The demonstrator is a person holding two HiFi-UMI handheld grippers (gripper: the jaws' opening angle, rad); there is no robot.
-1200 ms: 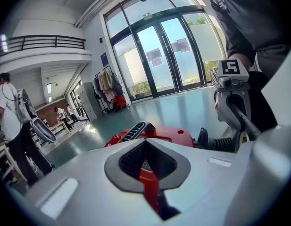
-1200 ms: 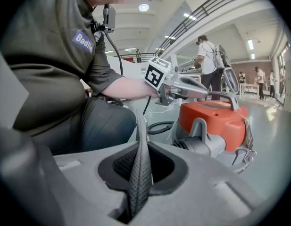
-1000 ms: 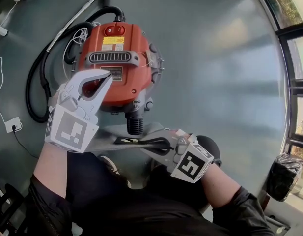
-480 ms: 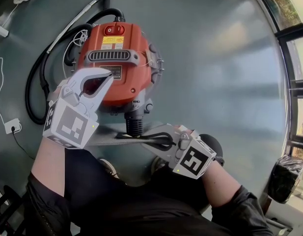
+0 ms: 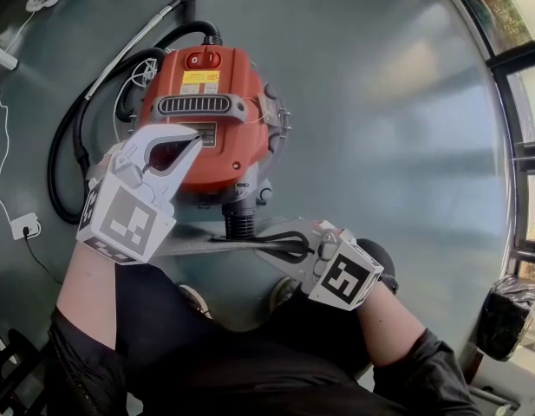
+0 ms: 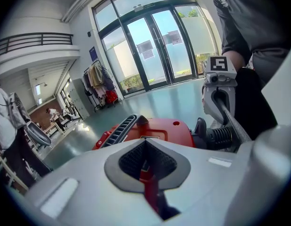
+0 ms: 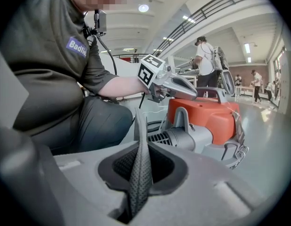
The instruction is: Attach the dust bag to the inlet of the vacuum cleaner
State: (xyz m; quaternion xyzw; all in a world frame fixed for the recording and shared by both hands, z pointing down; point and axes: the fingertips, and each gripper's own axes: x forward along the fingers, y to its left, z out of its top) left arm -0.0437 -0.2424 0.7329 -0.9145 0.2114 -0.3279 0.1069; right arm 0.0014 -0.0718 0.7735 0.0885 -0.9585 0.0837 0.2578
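Down on the grey floor sits the orange vacuum cleaner, with a grey carry handle across its top and a black hose looped round its far-left side. Its inlet, a short black ribbed spout, juts from the near end toward the person.

The right gripper has its fingers clenched on the dust bag. In the right gripper view a fold of dark woven fabric stands up from between the pads. In the head view the bag stretches as a flat grey sheet across the person's lap side. It lies just below the tip of the inlet and is not fitted over it. Whether the fabric touches the spout cannot be told.

The left gripper hovers above the near part of the orange body. It is tilted downward and lies well apart from the bag. Its fingers are clenched together on nothing that can be made out. In the left gripper view only a red sliver shows in the slit between them, and the orange housing lies just beyond.

A white socket block with a thin cable lies on the floor to the left.
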